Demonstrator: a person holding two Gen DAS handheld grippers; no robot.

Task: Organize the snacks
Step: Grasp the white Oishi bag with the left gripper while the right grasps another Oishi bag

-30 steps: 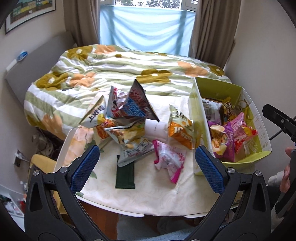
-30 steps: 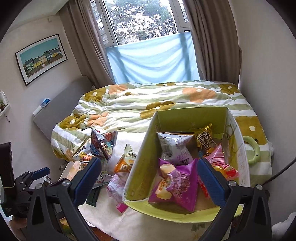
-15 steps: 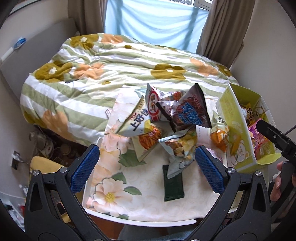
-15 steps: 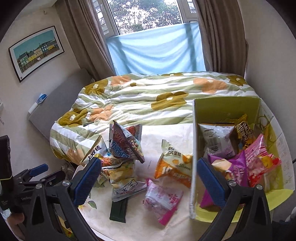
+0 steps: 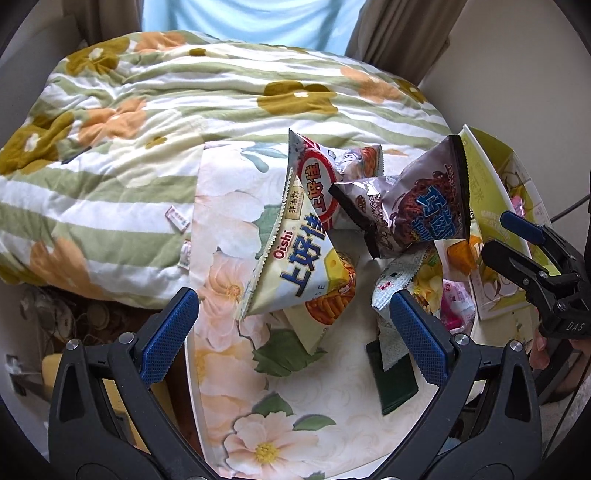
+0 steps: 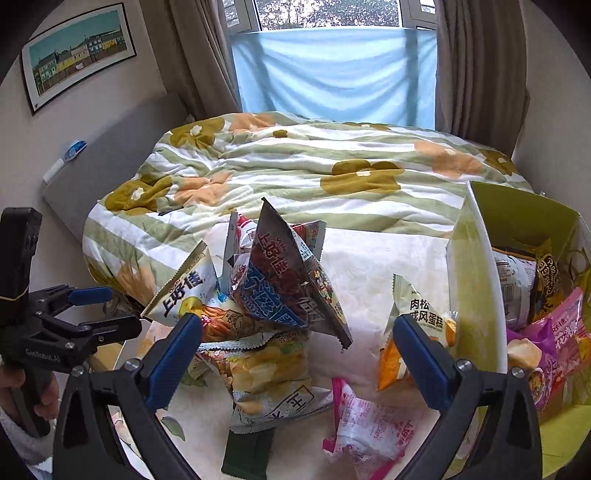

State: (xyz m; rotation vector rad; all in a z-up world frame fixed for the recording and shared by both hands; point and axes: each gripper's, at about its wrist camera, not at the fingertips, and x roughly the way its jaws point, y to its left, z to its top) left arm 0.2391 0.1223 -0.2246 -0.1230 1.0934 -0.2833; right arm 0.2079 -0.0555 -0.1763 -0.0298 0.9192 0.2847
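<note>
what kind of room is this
Most likely a bedroom in a home. A bed with a floral striped quilt fills the middle, curtains frame a window behind it, and a framed picture hangs on the wall. The snacks lie on a small table at its foot.

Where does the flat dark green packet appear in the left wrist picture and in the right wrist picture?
Left wrist: the dark green packet lies lower right, beside the right fingertip, partly under a silver bag.
Right wrist: it sits at the bottom edge, centre-left, under the same bag.
Shared landmark: the dark chocolate snack bag standing above it.
</note>
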